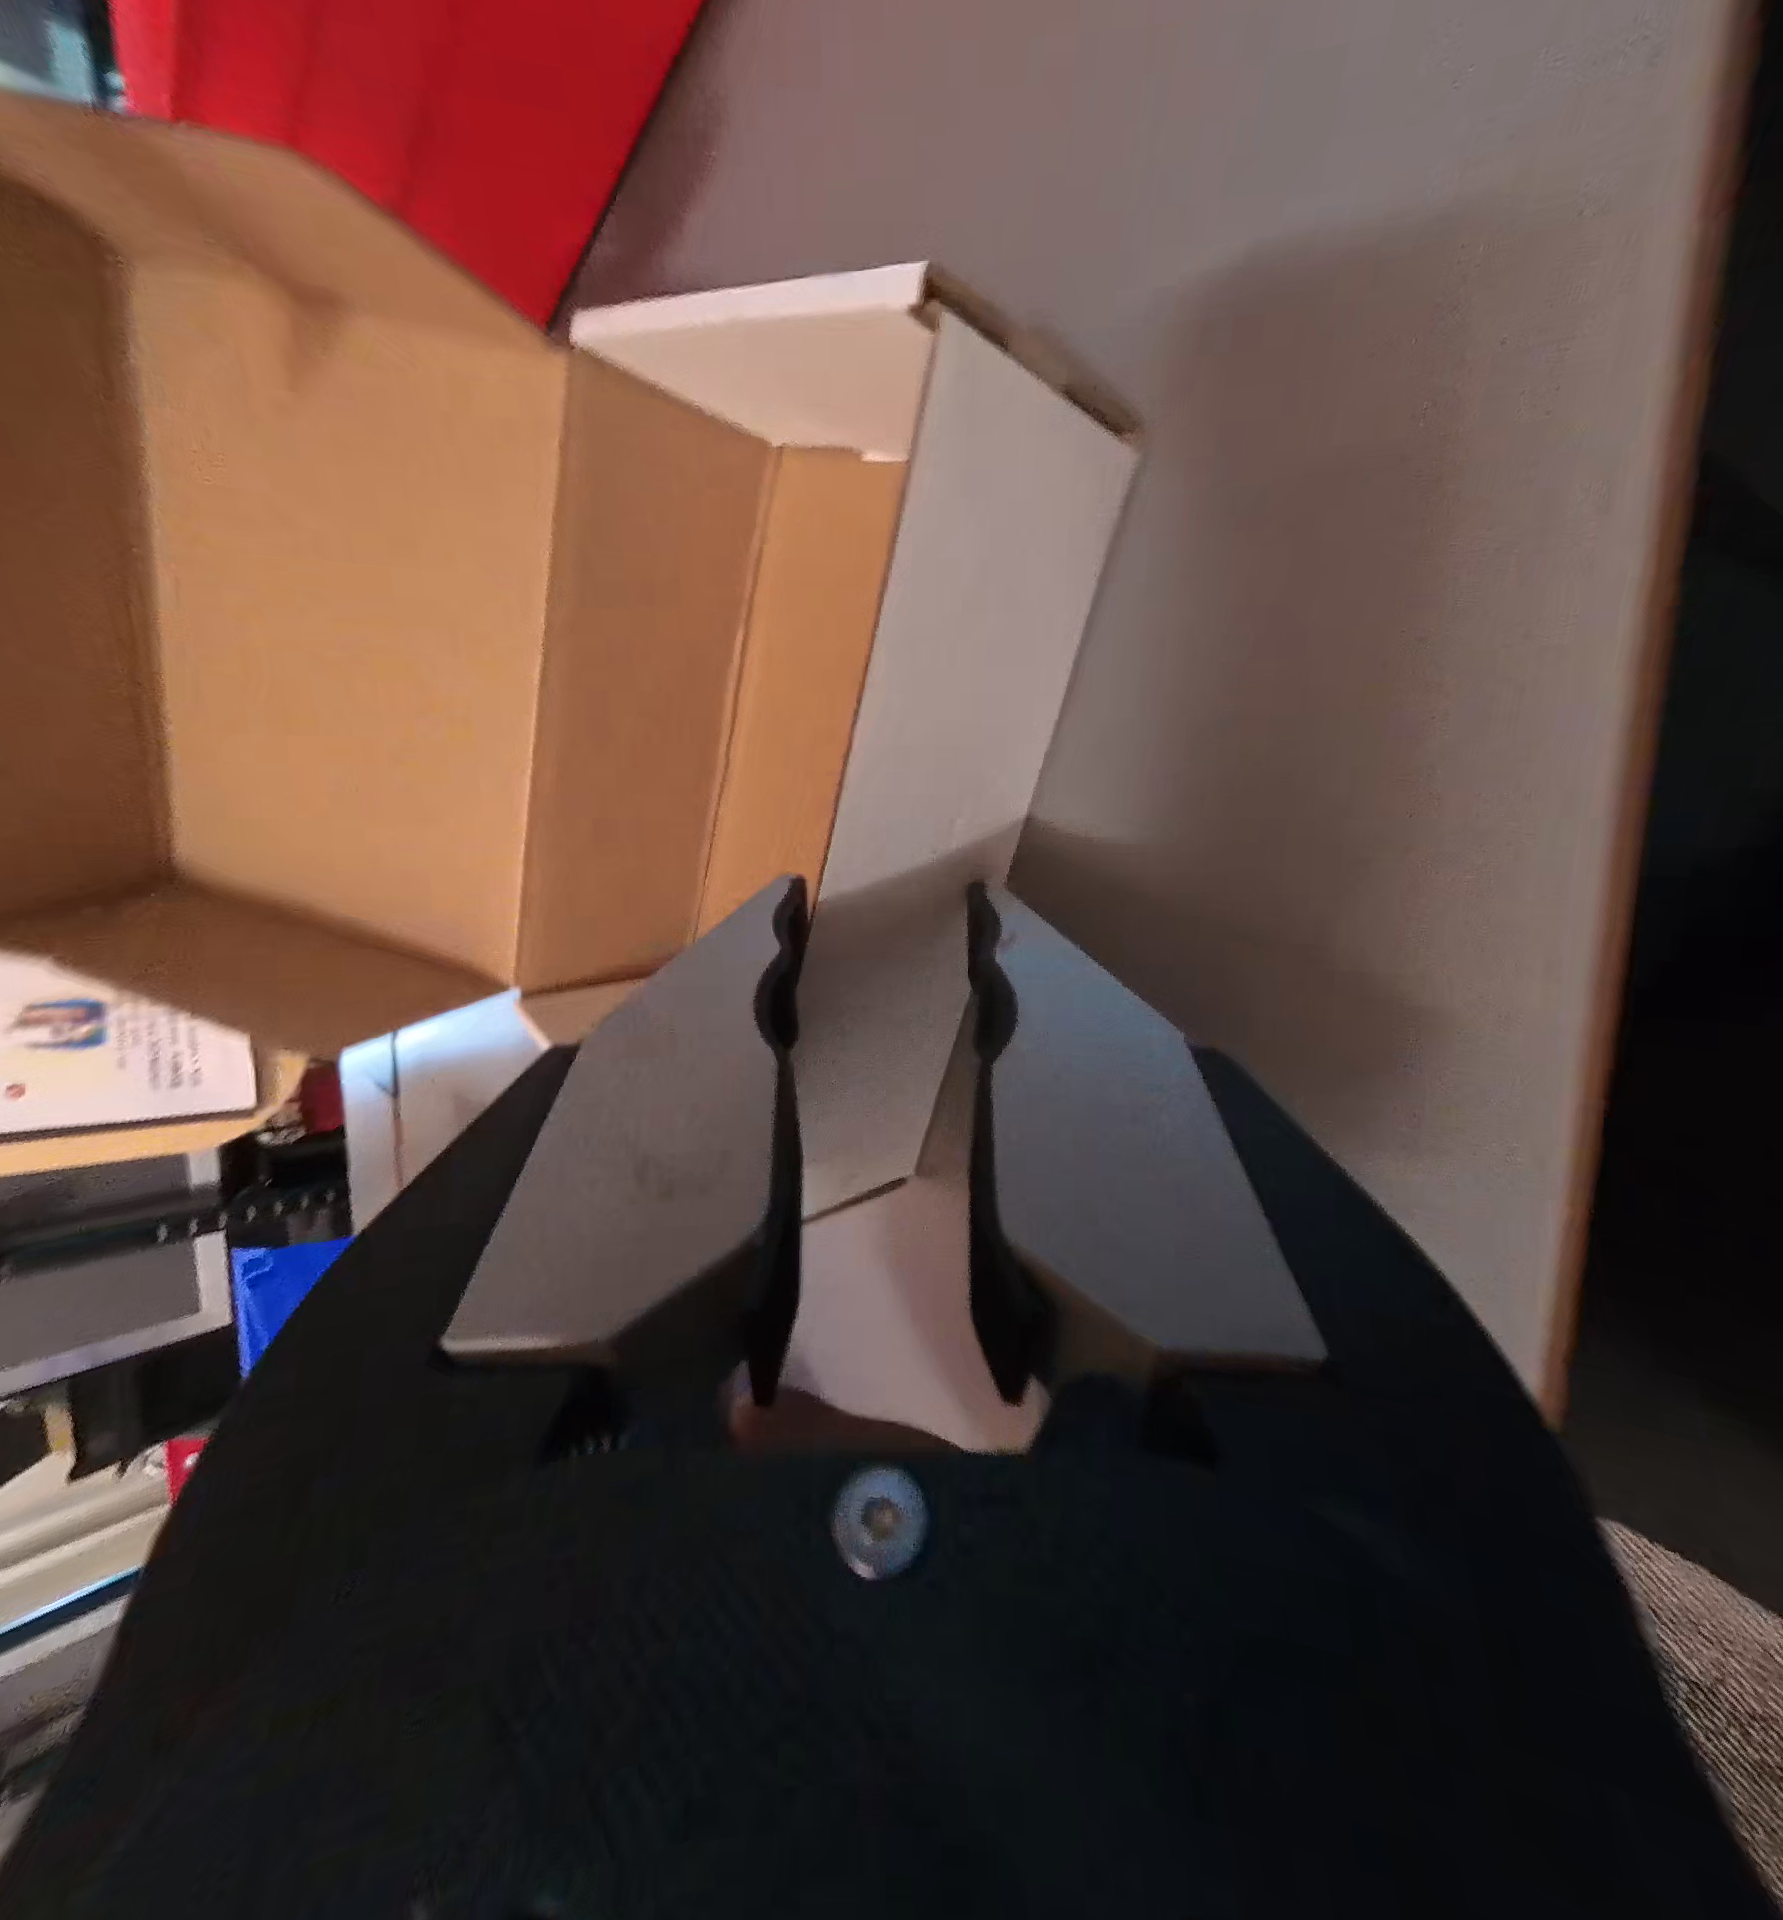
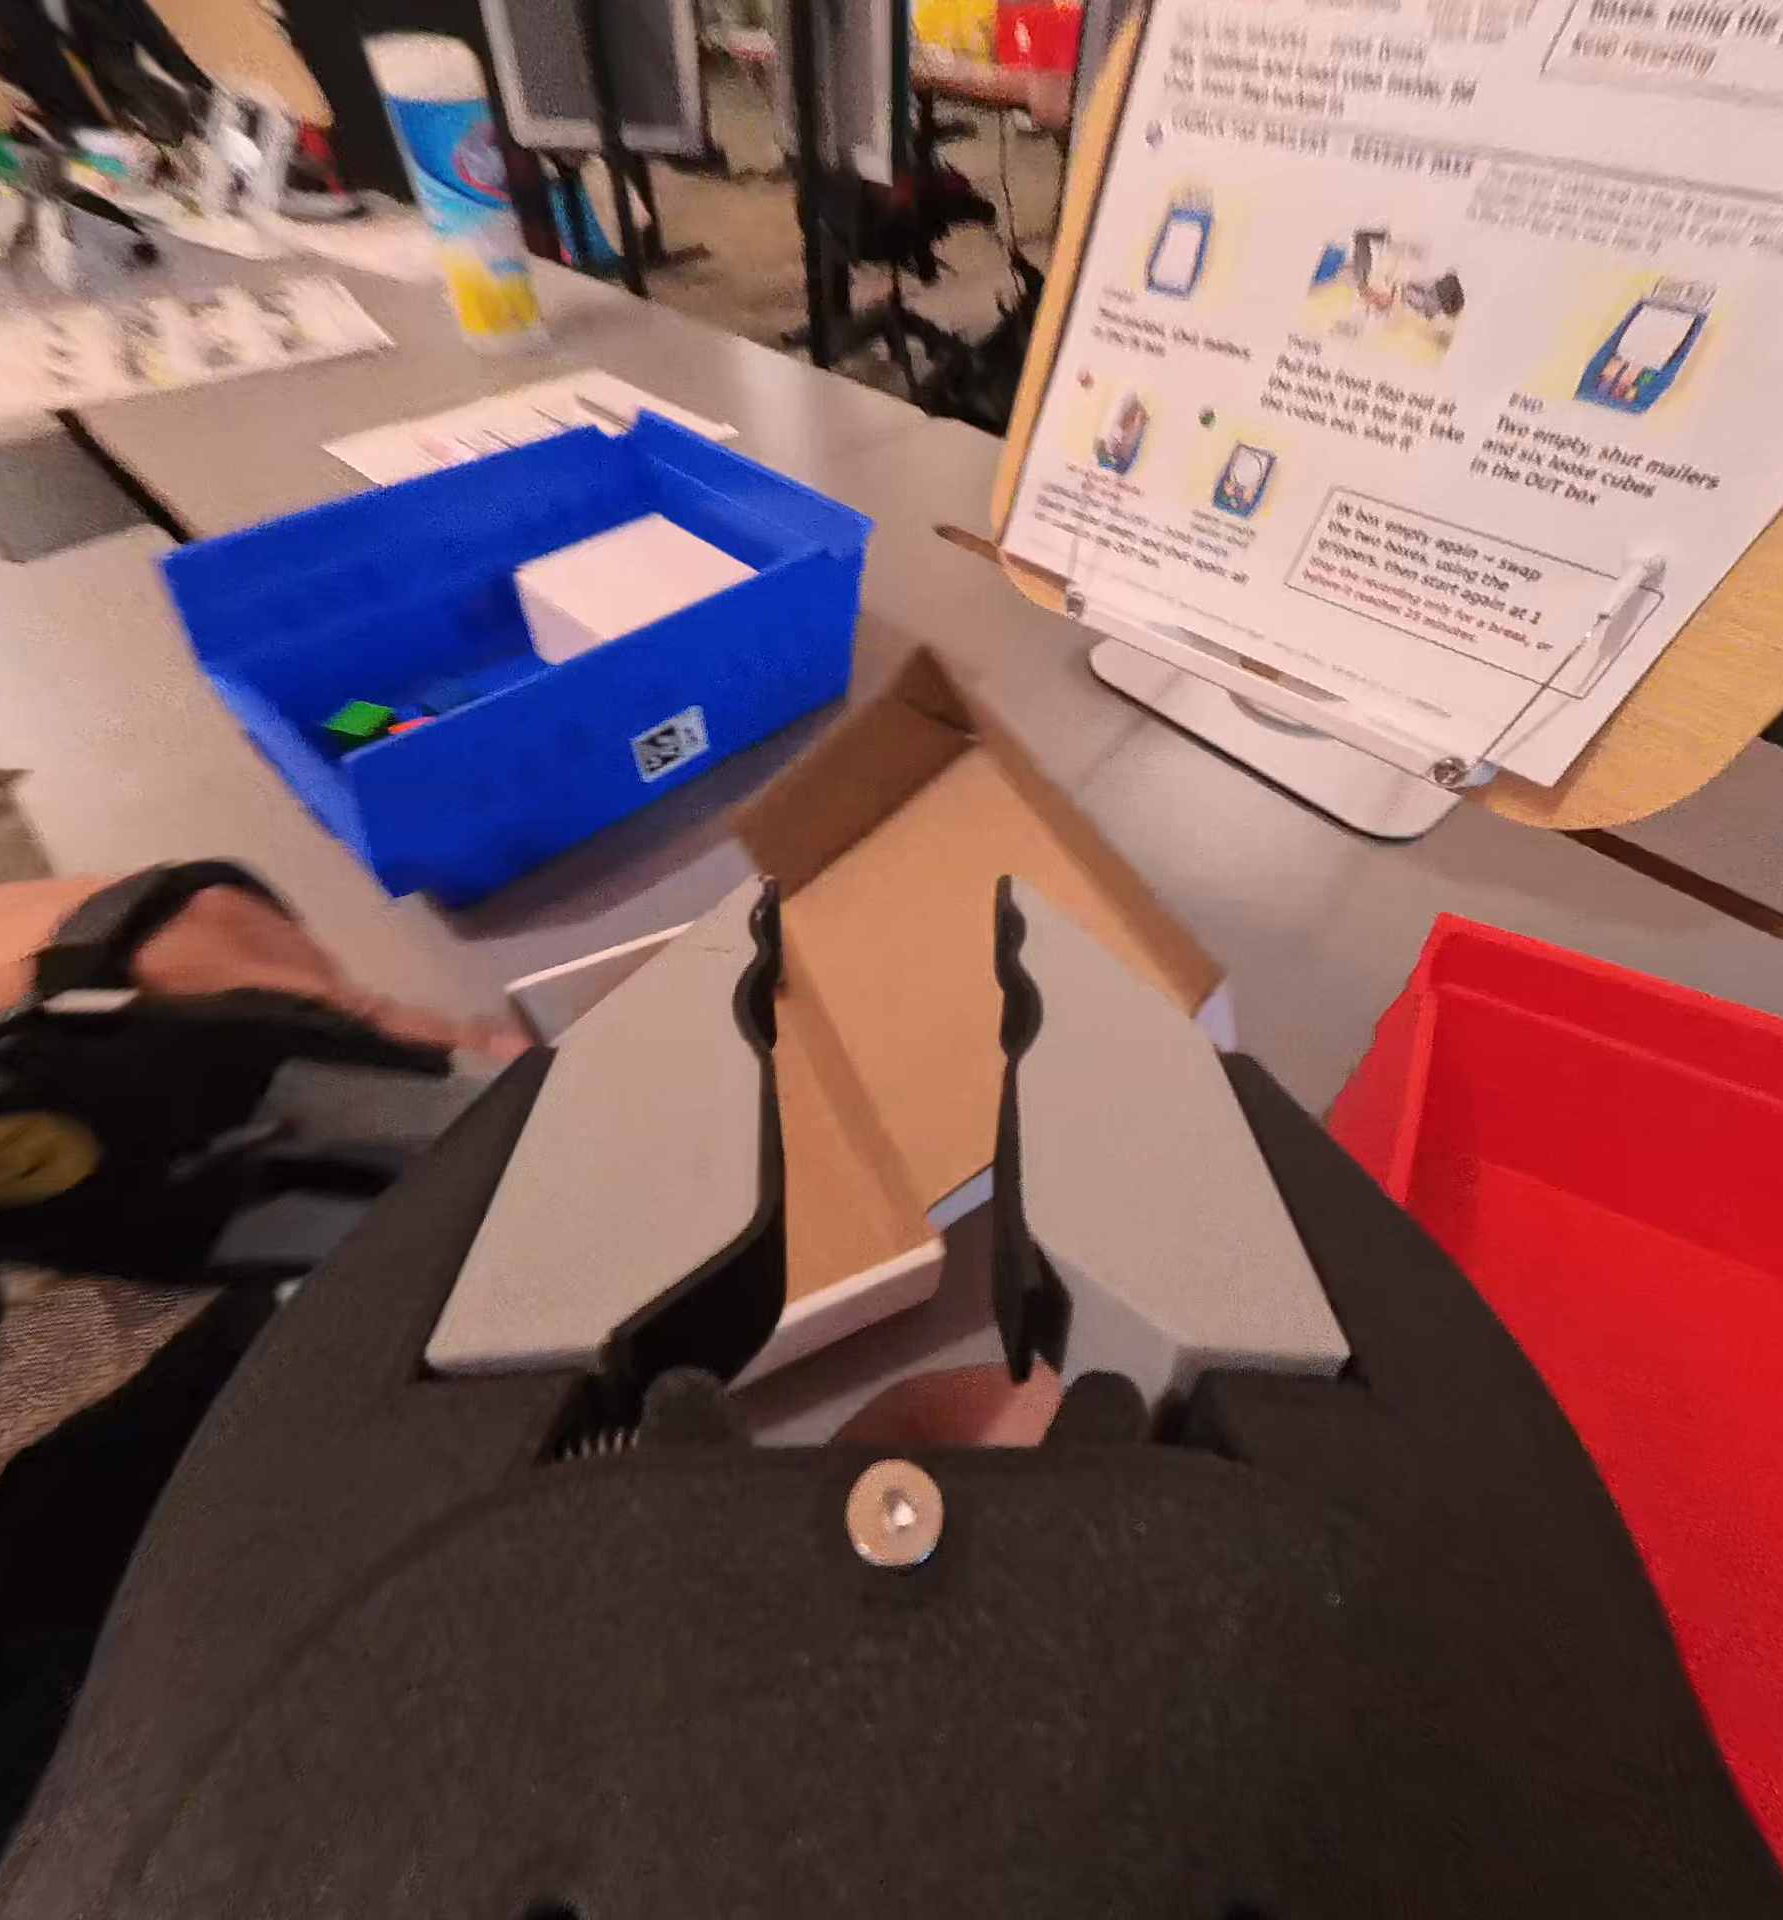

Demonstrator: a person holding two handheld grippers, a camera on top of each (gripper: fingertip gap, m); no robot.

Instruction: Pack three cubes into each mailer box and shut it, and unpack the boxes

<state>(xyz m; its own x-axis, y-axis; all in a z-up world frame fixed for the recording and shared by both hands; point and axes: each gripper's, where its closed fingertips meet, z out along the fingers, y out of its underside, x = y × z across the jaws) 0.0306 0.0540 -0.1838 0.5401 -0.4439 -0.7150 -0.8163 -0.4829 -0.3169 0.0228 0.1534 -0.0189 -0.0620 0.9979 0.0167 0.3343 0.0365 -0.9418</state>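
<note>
Grey table [image 2: 1282,914] carries a blue bin [image 2: 513,665] holding a shut white box [image 2: 627,582] and cubes [image 2: 362,719]; red bin [image 2: 1645,1195] nearby. Open mailer box [image 2: 928,935] lies between, likely emptied or awaiting cubes. Right gripper [image 2: 882,935] hovers over it, jaws apart, empty. Left gripper [image 1: 887,935], jaws apart, straddles its white wall [image 1: 980,665], probably steadying.

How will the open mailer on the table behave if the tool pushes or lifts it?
The mailer looks empty, with bare brown cardboard inside, so it is probably light and would slide on the smooth grey table. Its lid stands open and thin, so the lid would likely flex or swing at the fold. The folded walls should stay fairly stiff.
</note>
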